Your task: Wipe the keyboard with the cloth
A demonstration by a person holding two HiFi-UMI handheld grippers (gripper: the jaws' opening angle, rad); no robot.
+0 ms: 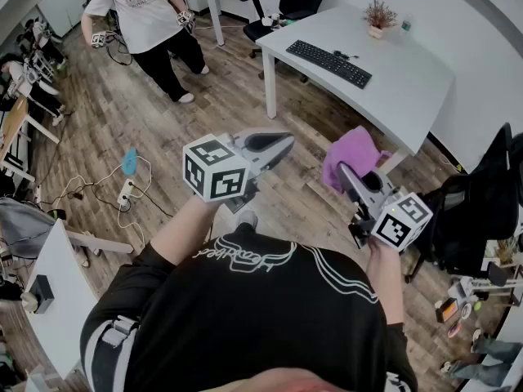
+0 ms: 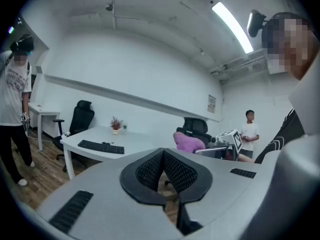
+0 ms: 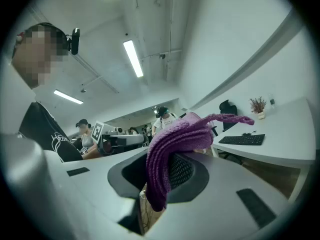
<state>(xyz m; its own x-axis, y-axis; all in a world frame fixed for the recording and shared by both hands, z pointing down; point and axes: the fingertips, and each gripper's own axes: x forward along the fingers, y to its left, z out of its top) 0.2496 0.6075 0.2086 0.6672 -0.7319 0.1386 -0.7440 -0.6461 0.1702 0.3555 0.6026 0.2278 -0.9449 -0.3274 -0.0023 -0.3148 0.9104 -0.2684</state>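
A black keyboard (image 1: 329, 63) lies on the white desk (image 1: 409, 84) at the far right; it also shows as the keyboard (image 2: 101, 147) in the left gripper view and the keyboard (image 3: 242, 140) in the right gripper view. My right gripper (image 1: 345, 175) is shut on a purple cloth (image 1: 350, 156), held in the air short of the desk; the cloth (image 3: 175, 146) drapes out between the jaws. My left gripper (image 1: 282, 143) is shut with nothing in it, pointing toward the desk.
A potted plant (image 1: 377, 15) and a small bottle stand at the desk's far end. A black office chair (image 1: 286, 2) sits behind the desk, another chair (image 1: 482, 202) at the right. A person (image 1: 151, 23) stands on the wooden floor at the back left. Cables and a power strip (image 1: 125, 190) lie on the floor.
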